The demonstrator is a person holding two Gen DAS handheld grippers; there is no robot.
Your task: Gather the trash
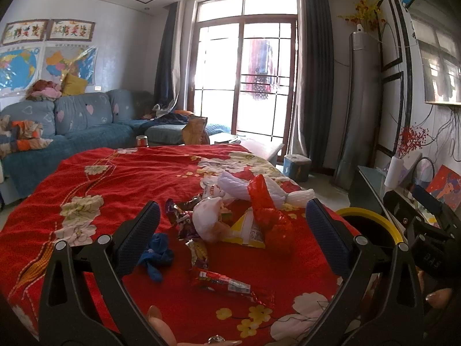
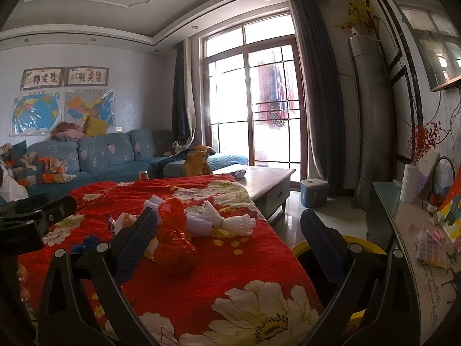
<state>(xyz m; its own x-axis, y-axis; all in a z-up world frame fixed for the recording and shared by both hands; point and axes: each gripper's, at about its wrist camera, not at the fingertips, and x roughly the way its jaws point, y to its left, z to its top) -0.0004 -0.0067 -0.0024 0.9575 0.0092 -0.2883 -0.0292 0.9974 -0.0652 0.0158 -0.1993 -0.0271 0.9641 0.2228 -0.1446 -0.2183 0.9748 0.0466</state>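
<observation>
Between the wide-spread, empty fingers of the left gripper (image 1: pixel 230 225) lies the trash pile (image 1: pixel 242 216) on the red floral cloth (image 1: pixel 115 178). Right gripper (image 2: pixel 230 236), equally agape and empty, hovers beside the yellow-rimmed bin (image 2: pixel 371 245).

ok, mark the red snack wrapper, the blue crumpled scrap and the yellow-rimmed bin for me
red snack wrapper (image 1: pixel 222 282): left wrist view, middle of the long foil pack.
blue crumpled scrap (image 1: pixel 157 252): left wrist view, centre of the wad.
yellow-rimmed bin (image 1: pixel 374 219): left wrist view, on the yellow rim.
</observation>
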